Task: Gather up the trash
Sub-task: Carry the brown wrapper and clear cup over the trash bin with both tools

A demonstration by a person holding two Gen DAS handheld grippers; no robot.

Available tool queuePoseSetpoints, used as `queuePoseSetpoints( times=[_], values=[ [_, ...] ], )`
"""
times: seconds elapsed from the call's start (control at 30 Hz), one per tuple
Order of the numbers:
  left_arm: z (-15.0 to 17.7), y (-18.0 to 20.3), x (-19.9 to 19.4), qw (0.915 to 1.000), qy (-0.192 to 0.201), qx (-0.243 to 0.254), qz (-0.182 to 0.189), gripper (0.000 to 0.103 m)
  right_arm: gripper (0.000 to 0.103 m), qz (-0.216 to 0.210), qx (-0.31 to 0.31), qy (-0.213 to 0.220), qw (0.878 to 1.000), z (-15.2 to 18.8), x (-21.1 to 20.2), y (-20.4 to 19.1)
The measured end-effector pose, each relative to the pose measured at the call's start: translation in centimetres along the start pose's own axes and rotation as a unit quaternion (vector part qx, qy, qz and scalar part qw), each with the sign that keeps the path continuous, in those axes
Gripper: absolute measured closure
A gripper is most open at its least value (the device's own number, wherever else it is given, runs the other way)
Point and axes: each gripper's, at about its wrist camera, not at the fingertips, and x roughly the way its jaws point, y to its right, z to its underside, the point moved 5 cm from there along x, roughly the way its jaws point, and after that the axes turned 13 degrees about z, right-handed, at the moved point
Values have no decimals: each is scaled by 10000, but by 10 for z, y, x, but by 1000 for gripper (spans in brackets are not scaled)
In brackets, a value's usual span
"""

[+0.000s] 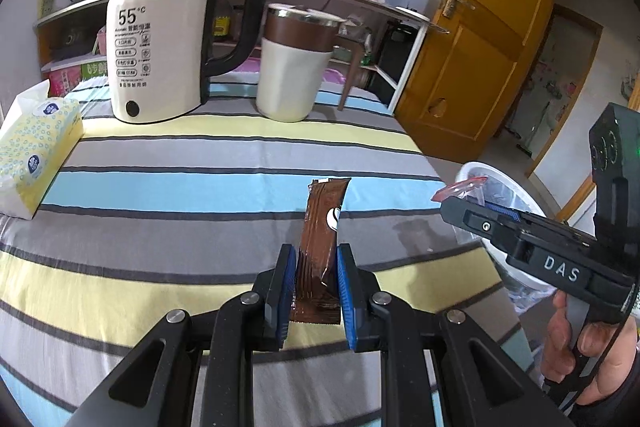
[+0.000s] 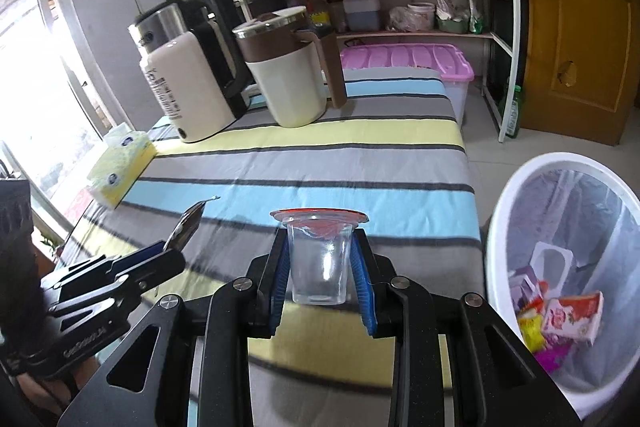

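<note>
Trash in both grippers, none binned yet. Left gripper is clamped fully on a brown coffee sachet, blue pads pinching its lower half; the torn top sticks up and forward, clear of the striped tablecloth. Right gripper is closed partway on a clear plastic cup with a red peel-lid rim, pads pressing both side walls, cup upright.

Step in hand, as I judge it: carry both items to the white waste bin, which stands just off the table's right edge and already holds several wrappers.

How to do it well:
- Right goes first, being nearer the bin; bring the cup over the opening before releasing, not over the rim.
- Keep the squeeze on the cup light. Thin wall, likely to buckle and pop out.
- Left must cross behind the right gripper; stagger the two to avoid a knock.
- Sachet is light and floppy and may cling to a pad; open wide and low inside the liner.

Pose: both grippers angled down and forward over the table. In the left view, the right gripper sits at right, near the bin rim, with a hand wrapped on its handle. Kettle, lidded mug and tissue pack stand well apart at the far end.
</note>
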Motion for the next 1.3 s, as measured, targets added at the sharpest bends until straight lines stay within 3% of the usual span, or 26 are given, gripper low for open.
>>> queuePoseSetpoints(
  times=[0.7, 1.3],
  values=[
    [11, 80, -24, 9974, 108, 549, 461, 82, 72, 251, 114, 553, 9981, 27, -83, 38],
    [6, 130, 6, 9924, -61, 940, 793, 82, 72, 665, 586, 671, 9938, 38, -105, 100]
  ],
)
